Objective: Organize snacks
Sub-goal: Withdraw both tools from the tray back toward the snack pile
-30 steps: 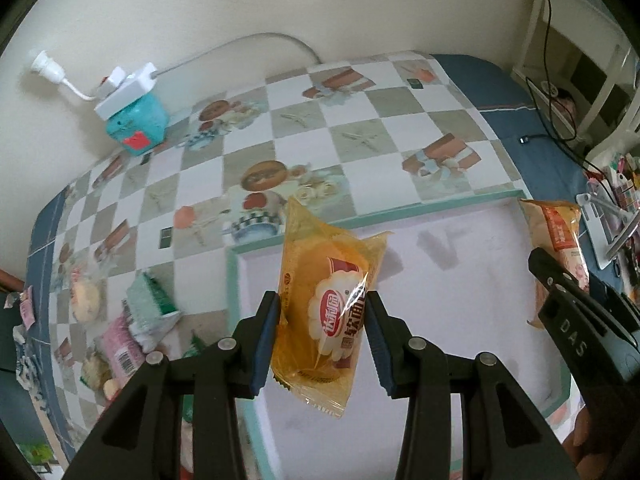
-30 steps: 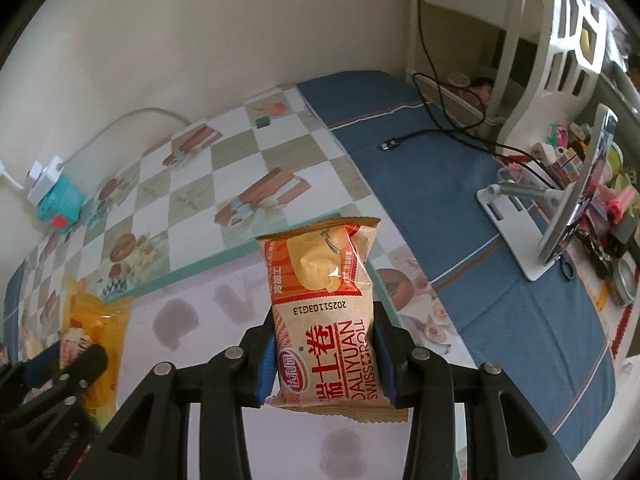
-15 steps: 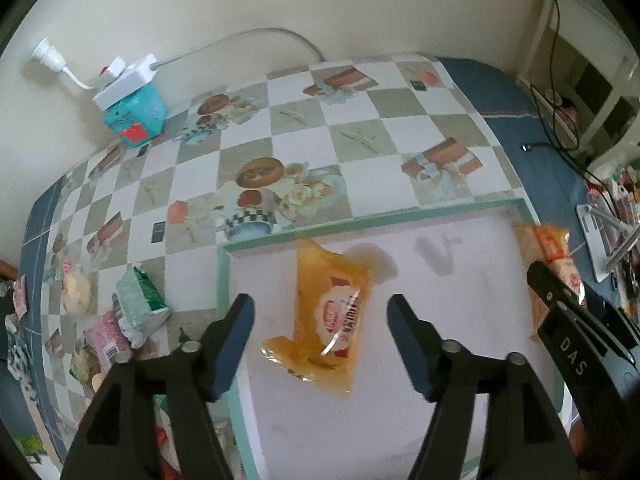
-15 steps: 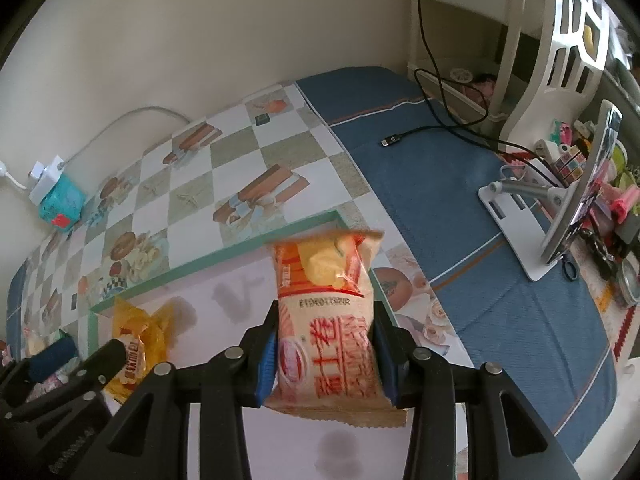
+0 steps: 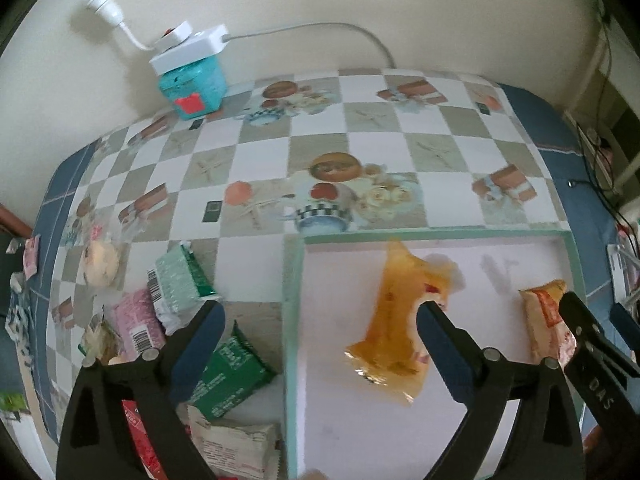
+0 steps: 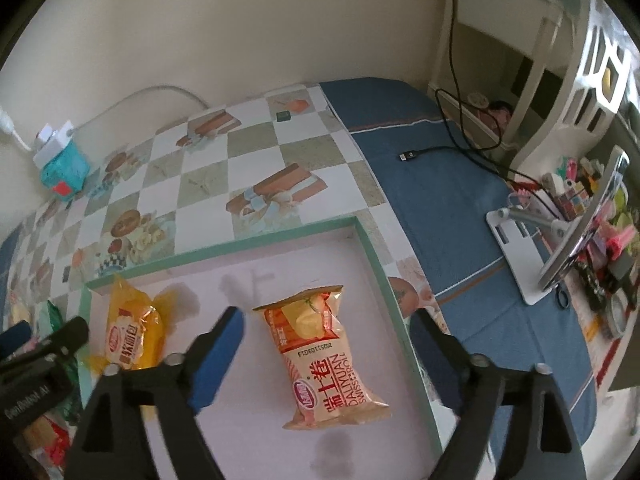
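Observation:
A shallow tray with a green rim [image 5: 294, 320] [image 6: 376, 264] lies on the checkered table. A yellow bread packet [image 5: 394, 320] [image 6: 130, 340] lies at the tray's left side. An orange Swiss roll packet [image 6: 324, 356] [image 5: 546, 326] lies at the tray's right side. My left gripper [image 5: 320, 332] is open and empty above the tray's left rim. My right gripper [image 6: 328, 334] is open and empty just above the Swiss roll packet. Several loose snack packets [image 5: 180, 284] lie in a heap left of the tray.
A teal box with a white power strip [image 5: 192, 76] stands at the back wall. A phone stand [image 6: 532, 256] and small desk items sit on the blue cloth at the right. A black cable [image 6: 448, 148] lies on the cloth.
Both grippers opened and let go of their packets, the left first. The yellow packet and the Swiss roll packet now lie in the tray. Both grippers have drawn back.

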{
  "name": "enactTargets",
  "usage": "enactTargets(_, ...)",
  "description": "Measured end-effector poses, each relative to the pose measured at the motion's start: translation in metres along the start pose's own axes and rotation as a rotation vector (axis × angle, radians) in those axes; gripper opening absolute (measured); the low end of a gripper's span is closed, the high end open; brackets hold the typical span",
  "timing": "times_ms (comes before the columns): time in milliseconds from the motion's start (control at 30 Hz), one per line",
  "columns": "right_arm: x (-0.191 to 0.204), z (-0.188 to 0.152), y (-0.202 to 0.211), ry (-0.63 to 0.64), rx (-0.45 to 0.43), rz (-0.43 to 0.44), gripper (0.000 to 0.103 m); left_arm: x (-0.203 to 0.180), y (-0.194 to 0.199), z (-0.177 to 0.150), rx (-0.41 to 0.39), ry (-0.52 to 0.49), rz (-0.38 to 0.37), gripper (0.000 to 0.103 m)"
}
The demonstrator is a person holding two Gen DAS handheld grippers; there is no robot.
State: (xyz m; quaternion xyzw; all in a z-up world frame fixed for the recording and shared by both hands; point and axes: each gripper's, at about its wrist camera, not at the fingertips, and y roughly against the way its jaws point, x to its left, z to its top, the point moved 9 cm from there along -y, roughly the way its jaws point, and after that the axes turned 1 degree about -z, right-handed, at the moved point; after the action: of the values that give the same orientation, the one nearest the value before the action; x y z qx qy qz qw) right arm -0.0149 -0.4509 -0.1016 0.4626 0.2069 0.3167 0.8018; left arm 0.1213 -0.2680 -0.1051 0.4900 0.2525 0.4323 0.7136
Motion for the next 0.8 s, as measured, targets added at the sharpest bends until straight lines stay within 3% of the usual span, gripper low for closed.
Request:
enactTargets(67, 0.005, 0.002, 0.003, 0.008, -0.012, 0.011, 0.103, 0.008, -0.001, 0.0, -0.009, 0.028, 0.007, 0.098)
enactTargets(467, 0.042, 0.007, 0.018, 0.107, -0.046, 0.045, 0.103, 0.072, 0.008, -0.006, -0.074, 0.172, 0.066, 0.1)
enactTargets(800, 0.056, 0.001, 0.035, 0.092, -0.031, 0.097, 0.103, 0.138, 0.035, -0.029, -0.094, 0.25, 0.187, 0.1)
